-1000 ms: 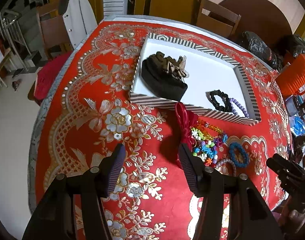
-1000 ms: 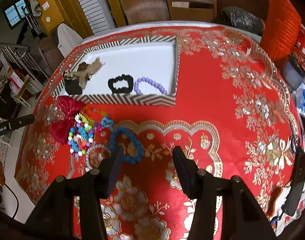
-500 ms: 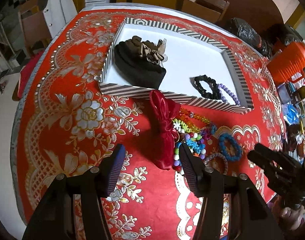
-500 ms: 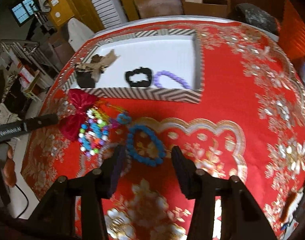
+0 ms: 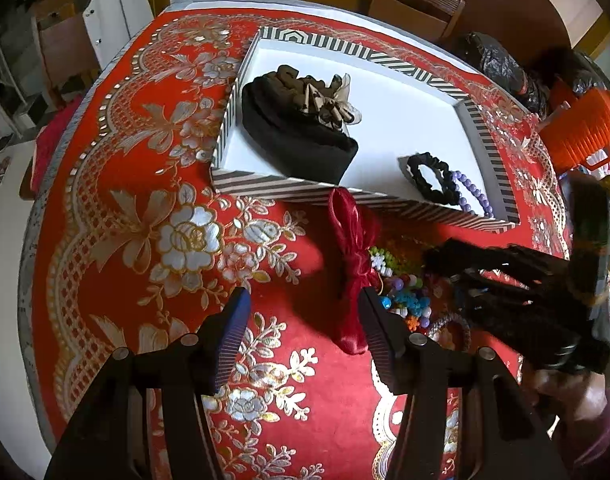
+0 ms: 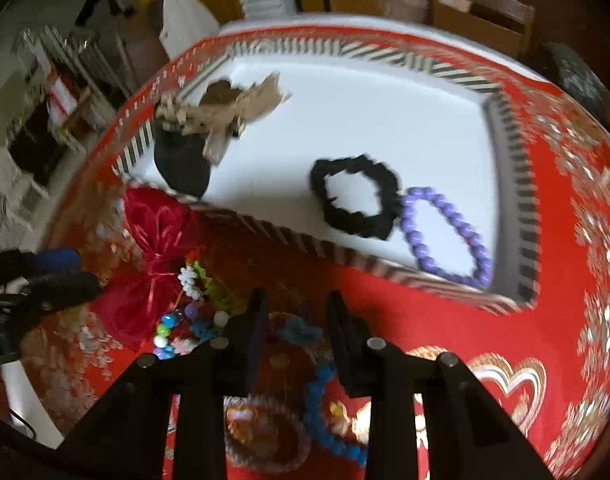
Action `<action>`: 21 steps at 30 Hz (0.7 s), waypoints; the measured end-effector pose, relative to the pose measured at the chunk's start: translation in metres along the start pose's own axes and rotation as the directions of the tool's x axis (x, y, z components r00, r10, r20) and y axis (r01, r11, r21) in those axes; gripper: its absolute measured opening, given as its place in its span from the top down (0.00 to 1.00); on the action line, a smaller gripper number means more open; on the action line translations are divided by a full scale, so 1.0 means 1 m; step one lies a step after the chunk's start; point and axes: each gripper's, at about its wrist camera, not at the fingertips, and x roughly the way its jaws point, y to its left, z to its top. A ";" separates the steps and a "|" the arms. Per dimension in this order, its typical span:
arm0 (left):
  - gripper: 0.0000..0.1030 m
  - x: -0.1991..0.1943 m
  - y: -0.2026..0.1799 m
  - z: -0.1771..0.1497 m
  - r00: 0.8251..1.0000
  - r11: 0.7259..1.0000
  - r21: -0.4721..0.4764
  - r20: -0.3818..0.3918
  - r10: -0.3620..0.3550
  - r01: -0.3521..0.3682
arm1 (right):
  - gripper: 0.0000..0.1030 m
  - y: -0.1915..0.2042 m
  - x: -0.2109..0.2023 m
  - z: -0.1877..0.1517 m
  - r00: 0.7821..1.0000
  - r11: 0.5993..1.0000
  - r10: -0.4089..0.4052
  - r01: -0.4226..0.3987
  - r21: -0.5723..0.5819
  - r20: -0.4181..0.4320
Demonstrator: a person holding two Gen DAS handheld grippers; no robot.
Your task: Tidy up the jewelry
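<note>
A black scrunchie (image 6: 355, 196) and a purple bead bracelet (image 6: 445, 236) lie touching inside the striped-rim white tray (image 5: 389, 60), near its right corner. Just outside the near rim, a red satin bow (image 5: 351, 264), mixed colourful beads (image 5: 405, 300) and a blue bead bracelet (image 6: 325, 412) lie heaped.

Left hand-held gripper (image 5: 303, 318): lower centre of its own view, jaws spread wide, nothing between the fingers (image 5: 229, 332), which point up-frame. It also shows at the left edge of the right wrist view (image 6: 45, 276), dark and blurred.

Right hand-held gripper (image 6: 295, 320): bottom centre of its own view, fingers (image 6: 255, 328) parted with a moderate gap, narrower than the left's; whether anything is pinched is unclear, frame motion-blurred. In the left wrist view it enters from the right edge (image 5: 505, 280), angled toward frame centre, blurred. The person's right hand (image 5: 573, 396) grips its handle at lower right, purple sleeve cuff at the wrist.
</note>
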 end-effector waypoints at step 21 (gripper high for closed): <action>0.69 0.022 -0.005 0.017 0.995 0.996 -0.034 -0.052 -0.089 0.087 | 0.91 -0.046 -0.081 -0.024 0.974 0.964 0.072 -0.124 0.235 0.217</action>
